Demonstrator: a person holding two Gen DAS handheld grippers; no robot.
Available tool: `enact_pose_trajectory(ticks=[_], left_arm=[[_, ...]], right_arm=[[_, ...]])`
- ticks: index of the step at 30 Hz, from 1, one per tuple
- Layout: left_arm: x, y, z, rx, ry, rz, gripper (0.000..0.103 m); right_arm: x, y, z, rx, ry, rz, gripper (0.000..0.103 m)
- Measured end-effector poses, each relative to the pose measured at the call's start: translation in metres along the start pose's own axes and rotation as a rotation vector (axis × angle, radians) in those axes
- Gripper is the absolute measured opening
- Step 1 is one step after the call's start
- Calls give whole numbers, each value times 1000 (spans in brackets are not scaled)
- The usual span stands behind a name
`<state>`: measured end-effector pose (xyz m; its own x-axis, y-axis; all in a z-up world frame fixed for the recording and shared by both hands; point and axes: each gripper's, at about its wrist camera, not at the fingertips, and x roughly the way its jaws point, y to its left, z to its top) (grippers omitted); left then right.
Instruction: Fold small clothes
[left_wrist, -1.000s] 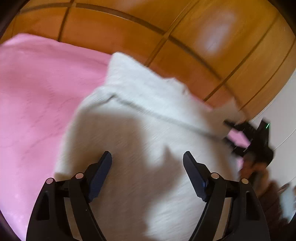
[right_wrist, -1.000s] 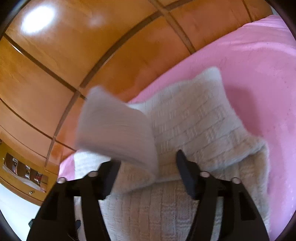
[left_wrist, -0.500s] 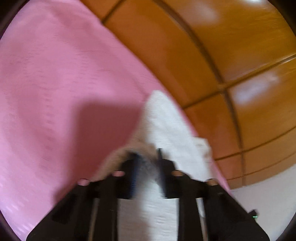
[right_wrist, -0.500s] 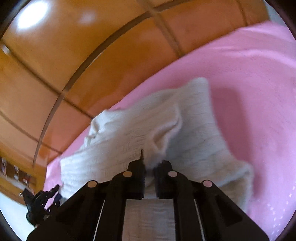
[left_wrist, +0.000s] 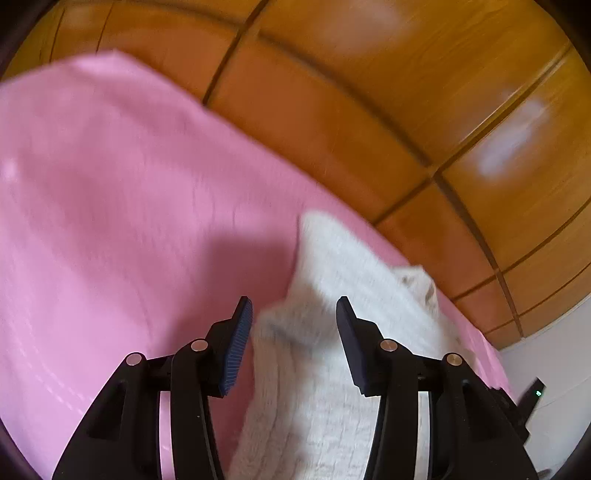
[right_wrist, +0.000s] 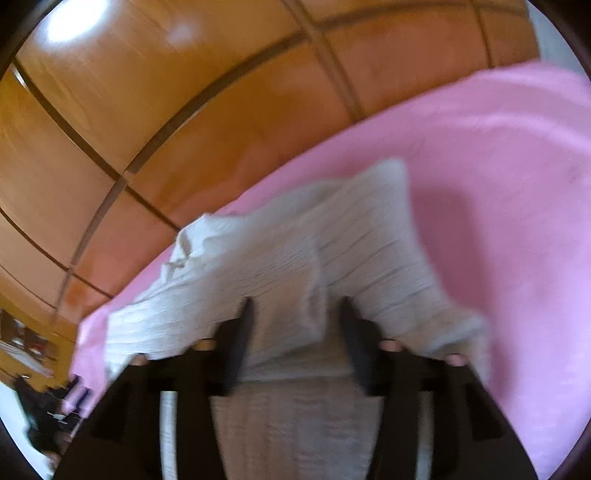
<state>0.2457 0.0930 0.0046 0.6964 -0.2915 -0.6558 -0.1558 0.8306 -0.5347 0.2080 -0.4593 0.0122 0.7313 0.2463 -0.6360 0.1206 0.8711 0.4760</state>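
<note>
White knit garment (left_wrist: 332, 369) looks soft, light, floppy; left gripper (left_wrist: 293, 321) and right gripper (right_wrist: 295, 321) both opening, pads clear of it; pinch a doubled edge next.

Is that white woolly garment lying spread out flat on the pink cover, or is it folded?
Folded, at least partly: on the white knitted garment one layer lies over another, its edge crossing the knit below, on the pink cover.

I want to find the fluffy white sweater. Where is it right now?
The sweater lies on the pink blanket, near the edge by the wooden panels. In both wrist views it sits right in front of the fingers.
</note>
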Motion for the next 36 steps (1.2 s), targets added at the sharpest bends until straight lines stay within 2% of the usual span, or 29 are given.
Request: enact_pose_trajectory(ticks=[1,3,5,6,10,13,15,16,17,19,23,26,28,30,33,36], left_arm=[[-2,-8,4,35,-24,-5,46],[-2,-22,7,105,-42,-9,46],[10,-45,7,181,-25,-22,46],[19,-55,5,212,-7,-31,46],[65,-97,-1,337,33,-1,46],[99,-98,2,329,83,46,46],[122,-86,3,300,115,146,46],[131,-77,3,282,130,163,46],[134,-71,3,276,114,147,46],[133,-68,3,283,92,140,46],[122,-74,0,276,99,180,48],[87,-82,-13,302,77,176,73],[61,-90,-27,344,29,176,74],[42,-94,-38,365,15,161,74],[15,-94,-57,382,-4,155,74],[-3,-93,-72,408,-26,170,77]], right_arm=[[-13,1,0,-12,-45,-43,62],[-31,6,0,-34,-108,-60,63],[-48,21,-3,-103,-159,-42,77],[-49,31,-6,-147,-150,-30,80],[-22,67,-19,-308,-81,-36,80],[3,77,-22,-336,-19,-42,79],[22,79,-23,-357,23,-91,79],[35,75,-25,-358,51,-128,80],[42,70,-27,-354,58,-125,82],[44,64,-32,-362,36,-115,84],[49,71,-37,-413,38,-166,88],[45,69,-38,-409,33,-161,89],[42,70,-37,-404,29,-152,90],[38,70,-38,-399,17,-150,92],[23,73,-41,-390,6,-143,100],[4,76,-51,-371,0,-115,101]])
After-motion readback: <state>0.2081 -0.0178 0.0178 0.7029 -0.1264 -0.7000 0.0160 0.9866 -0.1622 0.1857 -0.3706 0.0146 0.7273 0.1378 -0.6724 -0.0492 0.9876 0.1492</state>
